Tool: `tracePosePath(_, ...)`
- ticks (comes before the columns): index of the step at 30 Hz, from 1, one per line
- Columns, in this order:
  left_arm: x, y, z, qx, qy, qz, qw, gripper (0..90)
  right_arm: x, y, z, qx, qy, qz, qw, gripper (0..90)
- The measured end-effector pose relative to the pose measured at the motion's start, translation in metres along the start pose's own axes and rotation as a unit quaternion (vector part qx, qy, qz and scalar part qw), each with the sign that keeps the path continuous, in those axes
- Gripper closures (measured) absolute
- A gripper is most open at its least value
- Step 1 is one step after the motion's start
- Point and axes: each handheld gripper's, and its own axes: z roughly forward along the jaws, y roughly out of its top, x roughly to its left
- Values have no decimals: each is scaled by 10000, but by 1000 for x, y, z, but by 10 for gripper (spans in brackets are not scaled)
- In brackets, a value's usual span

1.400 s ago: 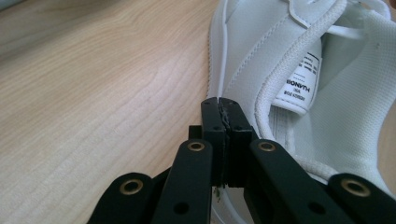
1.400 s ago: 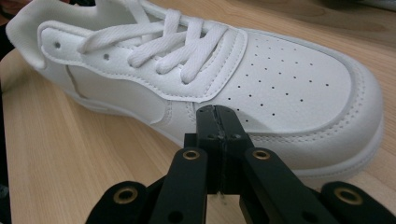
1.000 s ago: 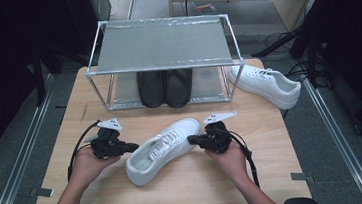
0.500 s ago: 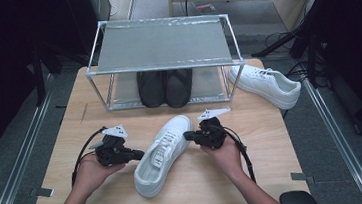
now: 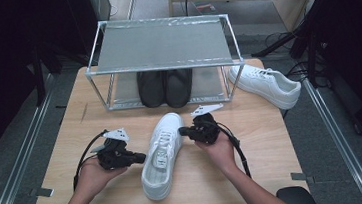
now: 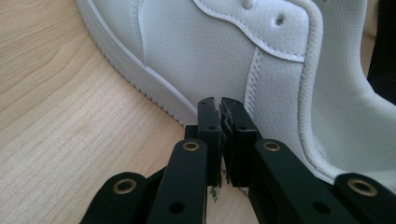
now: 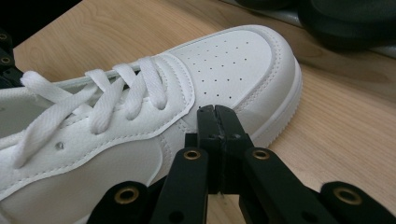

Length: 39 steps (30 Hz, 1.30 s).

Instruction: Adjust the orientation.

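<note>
- Now the white leather lace-up shoe [image 5: 161,156] has turned toe-first toward the metal shoe rack [image 5: 163,43].
- Both grippers, left gripper [image 5: 137,159] and right gripper [image 5: 184,131], jaws together, push its sides on the wooden counter [image 5: 265,159].

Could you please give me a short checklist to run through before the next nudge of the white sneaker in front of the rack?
1. Left tongs shut, against the sneaker's side near the heel: ok.
2. Right tongs shut, at the toe-end side: ok.
3. White sneaker upright on its sole: ok.
4. Toe towards the shoe rack: ok.
5. Free slot beside the black shoes: cannot tell.
6. Second white sneaker on the rack: not ok.
</note>
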Motion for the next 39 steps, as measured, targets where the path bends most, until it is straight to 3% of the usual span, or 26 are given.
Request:
tracePosePath(3, 0, 0, -2, -84, 9, -22, 10000, 868, 1, 0, -2, 15, 140, 95, 9999, 900)
tracePosePath(8, 3, 4, -3, -145, -2, 19, 9999, 868, 14, -3, -8, 62, 92, -141, 9998, 900)
tracePosePath(17, 13, 15, 4, -172, -77, 18, 9998, 873, 34, -17, -21, 110, 289, -190, 9993, 900)
tracePosePath(23, 14, 16, 12, -35, -144, 62, 9999, 883, 44, -24, -15, 239, 341, -243, 9988, 900)
tracePosePath(32, 14, 13, 11, -107, -174, -148, 9997, 899, 44, -21, -5, 167, 340, -287, 9989, 900)
tracePosePath(39, 10, 11, 9, -145, 16, -215, 9997, 900, 40, -16, 2, 118, 328, -328, 9989, 900)
